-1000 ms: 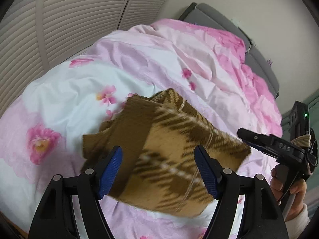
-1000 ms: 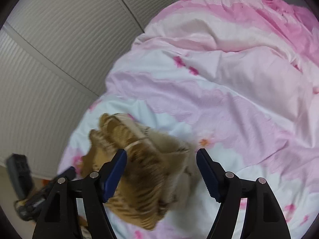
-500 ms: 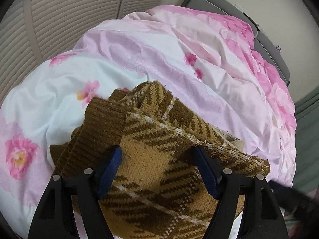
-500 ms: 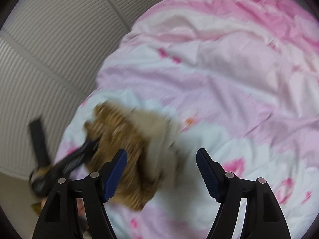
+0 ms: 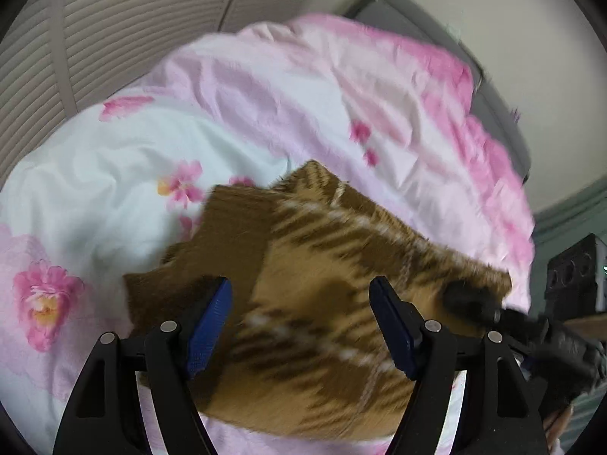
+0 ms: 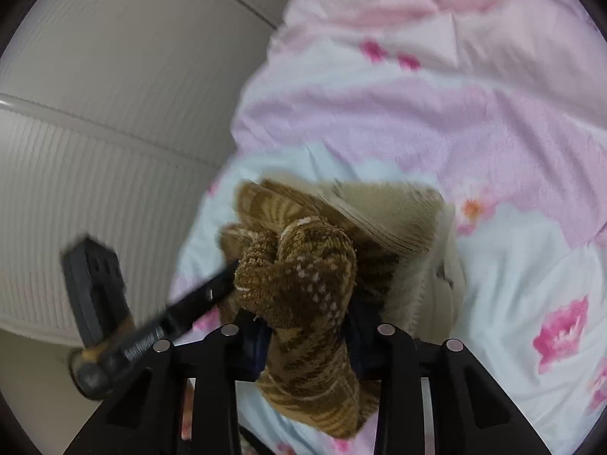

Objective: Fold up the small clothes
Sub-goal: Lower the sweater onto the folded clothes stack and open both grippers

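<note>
A small brown and tan plaid knit garment (image 5: 326,303) lies partly folded on the pink floral duvet (image 5: 265,87). My left gripper (image 5: 301,326) is open, its blue pads apart just above the garment's near part. My right gripper (image 6: 307,337) is shut on a bunched corner of the garment (image 6: 311,273), whose cream inner side (image 6: 394,212) shows behind. The right gripper shows in the left wrist view (image 5: 474,303) at the garment's right corner. The left gripper shows in the right wrist view (image 6: 159,326) at the left.
The duvet (image 6: 455,121) covers the whole bed. A slatted closet door (image 5: 114,19) stands to the left, close to the bed's edge. A grey headboard (image 5: 493,87) runs along the far side. A dark device (image 5: 576,273) sits at the right.
My right gripper moved in and shut on the garment's corner; it was open before. My left gripper stays open and has drawn back a little over the cloth.
</note>
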A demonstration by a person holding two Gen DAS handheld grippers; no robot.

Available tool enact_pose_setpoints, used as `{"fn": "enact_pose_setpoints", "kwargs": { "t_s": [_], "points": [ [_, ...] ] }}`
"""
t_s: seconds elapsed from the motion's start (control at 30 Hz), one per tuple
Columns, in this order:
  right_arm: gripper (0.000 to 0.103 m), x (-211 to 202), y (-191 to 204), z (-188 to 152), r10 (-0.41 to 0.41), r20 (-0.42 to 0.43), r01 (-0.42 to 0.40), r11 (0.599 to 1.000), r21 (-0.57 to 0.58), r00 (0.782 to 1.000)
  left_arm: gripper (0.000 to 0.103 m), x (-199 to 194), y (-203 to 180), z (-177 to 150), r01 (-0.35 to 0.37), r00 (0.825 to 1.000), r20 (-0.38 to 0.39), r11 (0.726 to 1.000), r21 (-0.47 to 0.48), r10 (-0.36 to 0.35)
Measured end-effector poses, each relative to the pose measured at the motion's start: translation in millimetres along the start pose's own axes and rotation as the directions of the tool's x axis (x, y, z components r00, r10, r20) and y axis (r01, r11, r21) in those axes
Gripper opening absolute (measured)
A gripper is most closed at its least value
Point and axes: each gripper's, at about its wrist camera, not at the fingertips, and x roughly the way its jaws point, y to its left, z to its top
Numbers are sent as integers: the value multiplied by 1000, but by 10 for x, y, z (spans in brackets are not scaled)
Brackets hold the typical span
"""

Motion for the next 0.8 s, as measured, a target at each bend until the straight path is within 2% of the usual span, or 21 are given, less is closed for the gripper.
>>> {"fn": "enact_pose_setpoints", "kwargs": {
  "t_s": [0.07,0.17,0.23,0.33,0.43,0.53,0.67,0.73,0.8],
  "points": [
    [32,-151,88,93,-2,44,3,1000,-25,999,74,-55,-3,36,1,1000,13,1000,-6,-1],
    [32,-147,90,338,-98,62,102,993,-56,993,74,80,-49,76,-13,1000,-19,1000,10,13],
    [32,29,-11,466,-194,26,195,979,-62,981,74,207,-79,61,-43,998,-35,998,34,44],
    [32,274,-209,475,-260,-45,258,965,-49,964,74,400,-79,-37,-91,993,-69,994,68,96],
    [34,387,-350,383,-283,-63,279,959,-56,957,74,520,-64,-168,-112,989,-85,988,109,121],
    [36,472,-554,302,-259,-92,260,966,-11,961,75,588,-67,-235,-122,987,-93,985,126,134],
    [38,519,-649,253,-269,-102,270,963,-5,958,75,583,-201,-206,-174,976,-97,970,171,193],
    [43,479,-621,274,-284,-91,285,958,-4,954,75,510,-285,-173,-200,971,-91,960,196,221],
    [61,395,-575,268,-306,-74,307,952,-7,949,75,399,-341,-152,-209,972,-66,956,203,227]
  ]
}}
